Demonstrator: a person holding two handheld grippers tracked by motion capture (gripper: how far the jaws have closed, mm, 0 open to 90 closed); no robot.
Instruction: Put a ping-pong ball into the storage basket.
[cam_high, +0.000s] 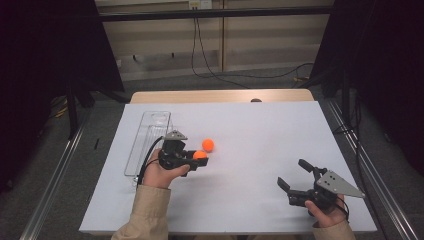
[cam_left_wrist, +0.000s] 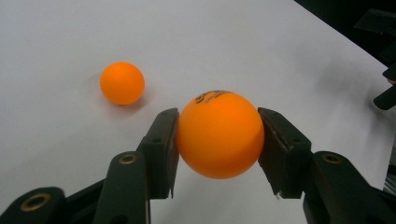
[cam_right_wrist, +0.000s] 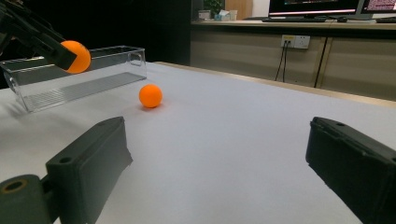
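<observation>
- Two orange balls are in play, and one of them is mine already: my left gripper (cam_high: 199, 161) pinches the held ball (cam_left_wrist: 219, 134) between both pads, one pad pressed on each side of it, with dark print on its top.
- Off to the left of that gripper lies the clear tray (cam_high: 148, 142), a long narrow box, just beside my left hand (cam_high: 159, 174).
- Just past the tips of my left gripper, a little to the far side, the loose ball (cam_high: 208, 145) rests on the white table (cam_high: 260, 140), near the held one but not touching it.
- Farther right, well apart from both balls, my right gripper (cam_high: 295, 176) has its jaws spread wide with bare table between them; in its own view the loose ball (cam_right_wrist: 150, 95) sits far ahead, left of the gap.
</observation>
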